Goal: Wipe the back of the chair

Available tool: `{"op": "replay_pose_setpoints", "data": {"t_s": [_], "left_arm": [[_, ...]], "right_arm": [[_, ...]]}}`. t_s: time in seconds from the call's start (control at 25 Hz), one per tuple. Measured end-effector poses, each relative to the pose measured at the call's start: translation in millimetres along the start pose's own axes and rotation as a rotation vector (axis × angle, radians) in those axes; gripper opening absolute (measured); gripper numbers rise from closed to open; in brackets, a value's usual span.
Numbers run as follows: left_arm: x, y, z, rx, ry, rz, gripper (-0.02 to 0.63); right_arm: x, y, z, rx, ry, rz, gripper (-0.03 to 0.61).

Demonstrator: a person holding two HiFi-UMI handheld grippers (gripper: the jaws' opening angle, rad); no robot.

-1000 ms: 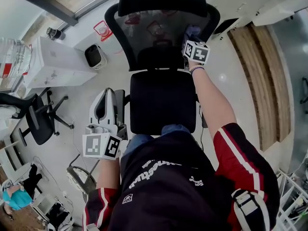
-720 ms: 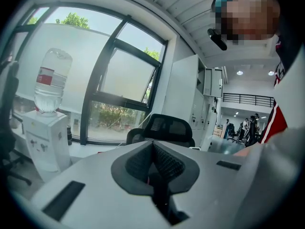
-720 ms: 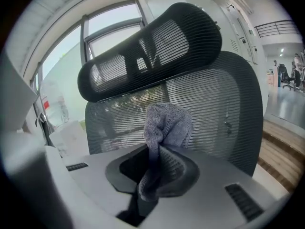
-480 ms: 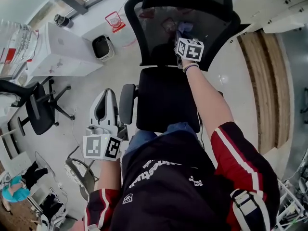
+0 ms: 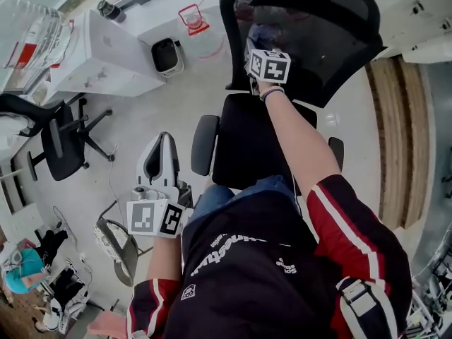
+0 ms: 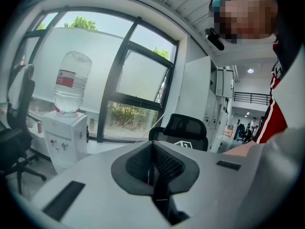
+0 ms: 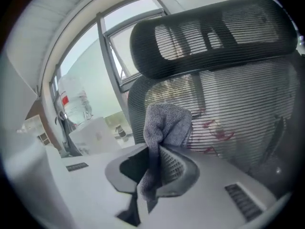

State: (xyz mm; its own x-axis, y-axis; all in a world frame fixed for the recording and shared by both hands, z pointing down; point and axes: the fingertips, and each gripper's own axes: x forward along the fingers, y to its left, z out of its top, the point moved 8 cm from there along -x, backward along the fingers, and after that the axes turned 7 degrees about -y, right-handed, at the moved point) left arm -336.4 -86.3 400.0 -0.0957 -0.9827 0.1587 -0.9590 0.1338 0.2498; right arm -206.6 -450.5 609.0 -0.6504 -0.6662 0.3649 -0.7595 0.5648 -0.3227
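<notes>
While the right gripper reaches forward, its fingers are clamped on a grey cloth. The cloth stands up out of them lengthwise, its bunched top pointing at the mesh chair back, just below the headrest. In the head view the cloth sits against the left edge of the chair back, which rises upright behind the seat and runs slantwise, upper left to lower right. Half a second ago the back faced the person squarely and the cloth lay mid-mesh; the chair has since swung round and the cloth now meets its left edge. The left gripper hangs low over the floor, fingers pressed together on nothing.
</notes>
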Motion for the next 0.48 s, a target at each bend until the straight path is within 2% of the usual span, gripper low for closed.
{"op": "replay_pose_setpoints", "data": {"t_s": [0.24, 0.48], "left_arm": [[-20.3, 34.2, 6.1, -0.006, 0.0, 0.036, 0.023], [-29.6, 51.0, 10.6, -0.007, -0.015, 0.031, 0.023]], "right_arm": [[20.3, 46.7, -10.3, -0.009, 0.019, 0.045, 0.061], [11.9, 65.3, -17.5, -0.004, 0.022, 0.055, 0.061]]}}
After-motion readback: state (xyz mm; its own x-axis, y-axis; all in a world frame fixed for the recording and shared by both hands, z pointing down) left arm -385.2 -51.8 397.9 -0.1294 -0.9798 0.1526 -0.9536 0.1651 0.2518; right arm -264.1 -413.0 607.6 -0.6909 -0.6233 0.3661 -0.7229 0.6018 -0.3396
